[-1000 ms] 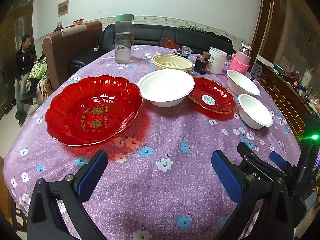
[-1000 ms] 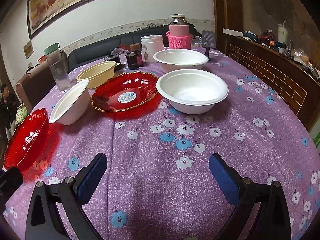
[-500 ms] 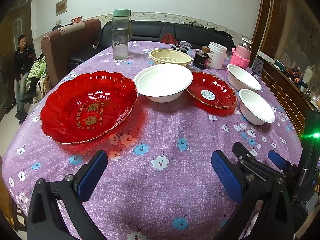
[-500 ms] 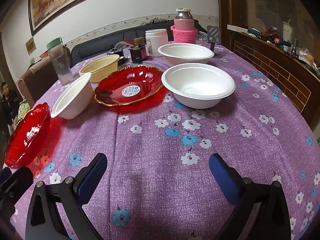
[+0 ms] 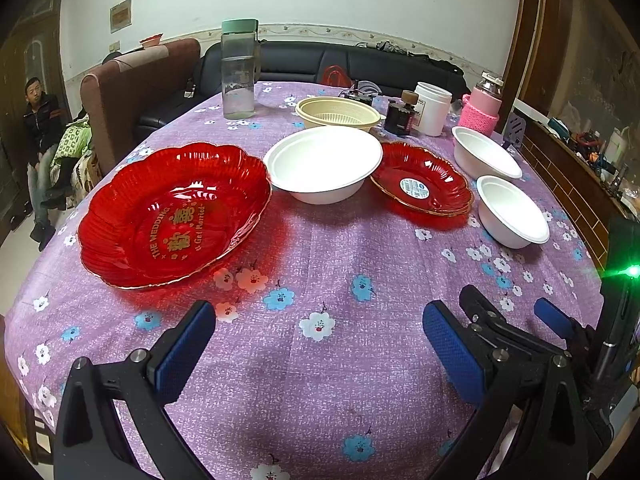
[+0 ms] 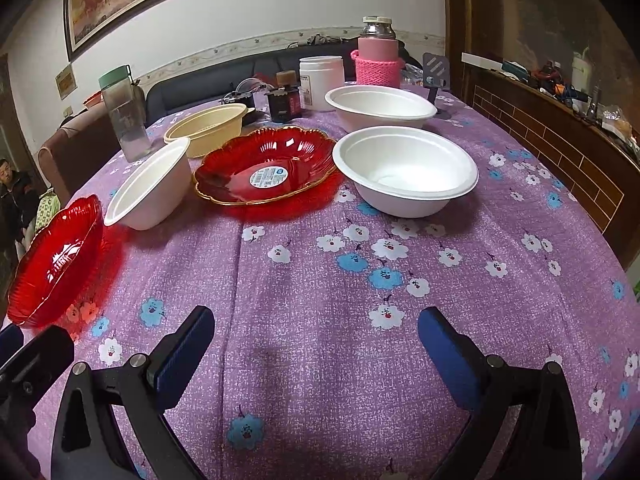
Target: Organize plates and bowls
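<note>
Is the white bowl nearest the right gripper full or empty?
Empty. The white bowl shows only its bare white inside.

You've lifted both grippers a little higher above the table; every dish sits lower in view

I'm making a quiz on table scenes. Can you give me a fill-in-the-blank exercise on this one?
1. The large red plate bears lettering coloured ____.
2. The small red plate has a round ____ at its centre.
3. The plain white bowls on the tablecloth number ____.
4. Both grippers, left and right, are ____.

Missing words: gold; sticker; three; open
</note>
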`<state>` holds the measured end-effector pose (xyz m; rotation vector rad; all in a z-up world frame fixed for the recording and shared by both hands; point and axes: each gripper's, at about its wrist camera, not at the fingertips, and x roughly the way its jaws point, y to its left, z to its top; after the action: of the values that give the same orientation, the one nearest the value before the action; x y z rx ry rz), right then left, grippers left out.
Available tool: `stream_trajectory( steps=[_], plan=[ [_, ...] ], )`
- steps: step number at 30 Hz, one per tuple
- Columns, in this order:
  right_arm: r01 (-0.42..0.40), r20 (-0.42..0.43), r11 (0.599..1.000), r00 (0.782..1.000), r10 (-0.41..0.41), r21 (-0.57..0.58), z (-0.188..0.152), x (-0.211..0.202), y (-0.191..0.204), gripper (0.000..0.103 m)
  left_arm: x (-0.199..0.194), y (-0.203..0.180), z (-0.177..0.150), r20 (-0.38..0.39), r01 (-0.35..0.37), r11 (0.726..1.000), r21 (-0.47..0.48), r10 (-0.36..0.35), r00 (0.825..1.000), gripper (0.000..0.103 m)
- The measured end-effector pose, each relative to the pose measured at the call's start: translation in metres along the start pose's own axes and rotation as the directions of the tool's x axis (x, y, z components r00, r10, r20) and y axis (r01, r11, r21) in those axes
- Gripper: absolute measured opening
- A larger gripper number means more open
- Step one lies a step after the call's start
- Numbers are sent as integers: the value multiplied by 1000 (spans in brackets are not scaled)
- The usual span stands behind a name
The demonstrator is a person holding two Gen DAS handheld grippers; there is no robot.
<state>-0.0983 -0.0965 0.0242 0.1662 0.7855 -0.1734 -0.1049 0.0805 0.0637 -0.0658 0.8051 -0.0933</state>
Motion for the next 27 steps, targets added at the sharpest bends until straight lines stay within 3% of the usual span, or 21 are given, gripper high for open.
stream_trajectory(
  steps=[8, 12, 14, 18, 23, 27],
  plan=[
    [-70, 8, 997, 998, 70, -16, 6, -12, 8, 102, -15, 27, 6, 28, -18, 1000, 5, 18, 999, 103],
    [-175, -6, 983, 985, 175, -52, 24, -17, 33, 102, -34, 68, 15, 81, -53, 998, -21, 55, 995, 103],
    [-258, -32, 964, 966, 257, -60, 32, -15, 48, 102, -38, 96, 24, 99, -83, 995, -64, 89, 991, 103],
    [-425, -136, 905, 898, 418, -21, 45, 5, 85, 103, -28, 170, 48, 68, -131, 966, -223, 150, 986, 103],
    [-475, -215, 879, 855, 471, 39, 51, 43, 123, 102, 6, 227, 71, -9, -150, 941, -304, 155, 988, 103],
    [-492, -282, 863, 818, 502, 112, 54, 75, 144, 95, 39, 247, 84, -57, -138, 932, -335, 126, 990, 103]
  ],
)
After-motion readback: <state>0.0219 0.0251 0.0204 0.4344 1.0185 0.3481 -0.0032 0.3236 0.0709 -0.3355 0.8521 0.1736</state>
